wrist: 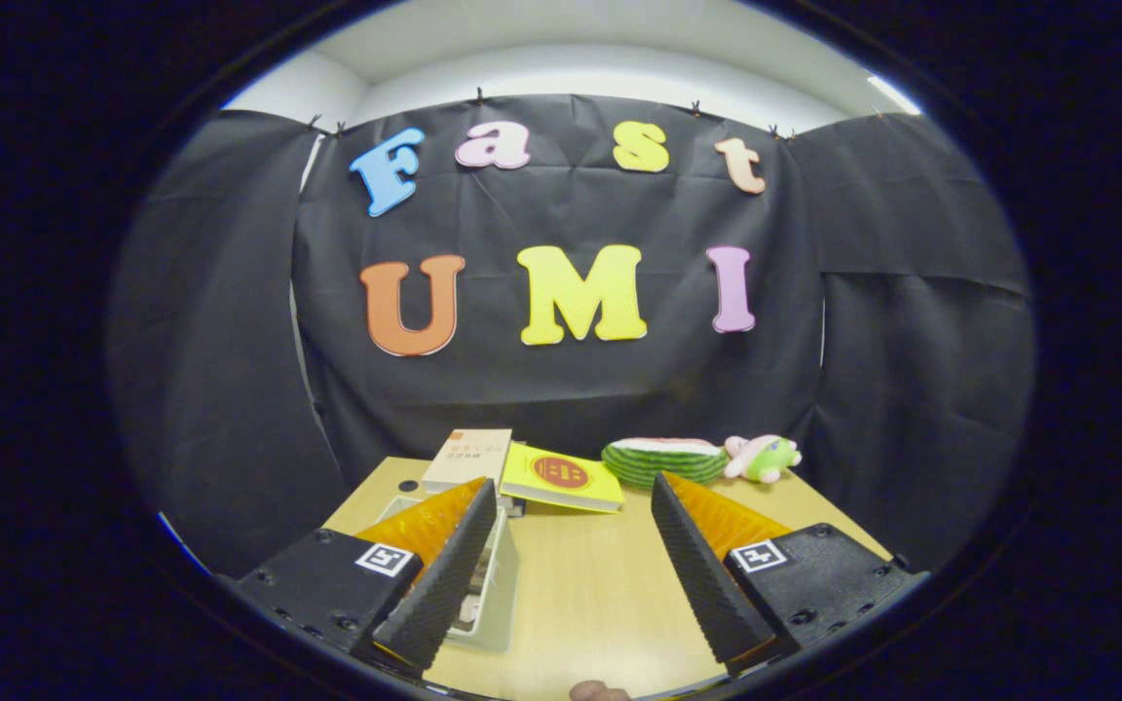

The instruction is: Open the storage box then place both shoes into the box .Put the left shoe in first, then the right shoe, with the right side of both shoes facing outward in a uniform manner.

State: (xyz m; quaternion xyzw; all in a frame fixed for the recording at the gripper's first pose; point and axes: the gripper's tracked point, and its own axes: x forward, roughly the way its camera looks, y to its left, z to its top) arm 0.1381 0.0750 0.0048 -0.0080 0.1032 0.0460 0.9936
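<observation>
My gripper (573, 504) is held above the wooden table (590, 584), open, with bare tabletop in the wide gap between its fingers. The left finger (444, 574) and the right finger (702, 574) are black with ribbed pads and orange backs. A pale storage box (495, 594) lies on the table under and just beside the left finger, largely hidden by it; I cannot tell whether its lid is up or down. Something dark shows at the box's inner edge.
Beyond the fingers, near the black cloth wall, lie a white book (468, 458), a yellow book (561, 477), a watermelon-slice cushion (663, 460) and a small pink and green plush toy (764, 456). A fingertip of a person's hand (598, 691) shows at the table's near edge.
</observation>
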